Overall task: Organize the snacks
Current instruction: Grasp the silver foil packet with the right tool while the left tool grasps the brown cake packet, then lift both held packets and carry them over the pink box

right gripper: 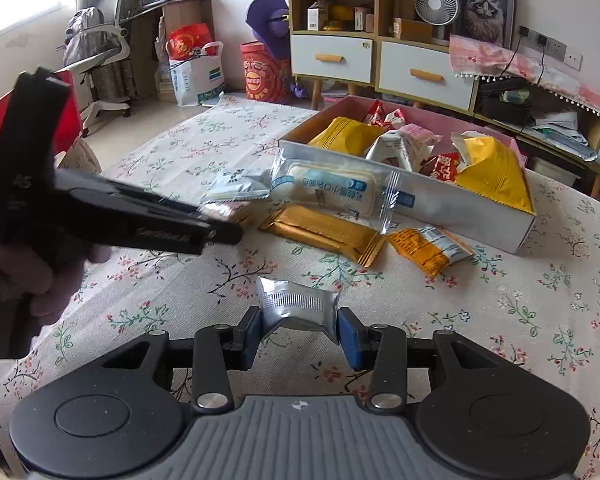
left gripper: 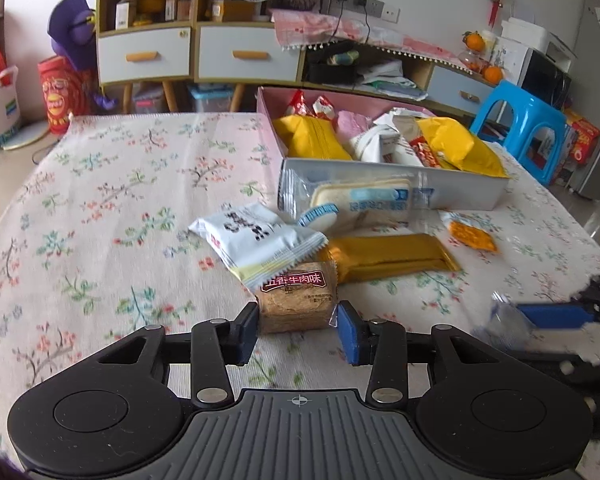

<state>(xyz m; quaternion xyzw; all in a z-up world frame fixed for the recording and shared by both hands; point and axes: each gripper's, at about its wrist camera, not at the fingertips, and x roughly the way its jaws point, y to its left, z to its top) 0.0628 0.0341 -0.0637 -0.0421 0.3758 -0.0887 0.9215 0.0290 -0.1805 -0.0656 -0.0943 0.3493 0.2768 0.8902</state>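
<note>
Left wrist view: the left hand-held gripper [left gripper: 297, 330] sits around a brown biscuit pack [left gripper: 296, 300], with the left pad on the pack and the right pad at its wrapper edge, so it looks clamped on it or near enough. The pack lies on the worktop [left gripper: 100, 208] under the corner of a white snack packet [left gripper: 256, 242], beside a gold wrapper bar [left gripper: 388, 256]. The snack box [left gripper: 392, 188] behind is already half full, so this looks like the pick-up step; next it needs a clean lift out from under the white packet, then over the box wall.

Right wrist view: the right hand-held gripper [right gripper: 299, 332] is clamped on a crumpled silver packet [right gripper: 298, 306], held just above the floral cloth. An orange cracker pack [right gripper: 430, 250] and a clear-wrapped sandwich bread [right gripper: 336, 190] still wait by the box. Room's a cluttered living space, with drawers [right gripper: 332, 58] and a fan [right gripper: 436, 4] at the back
</note>
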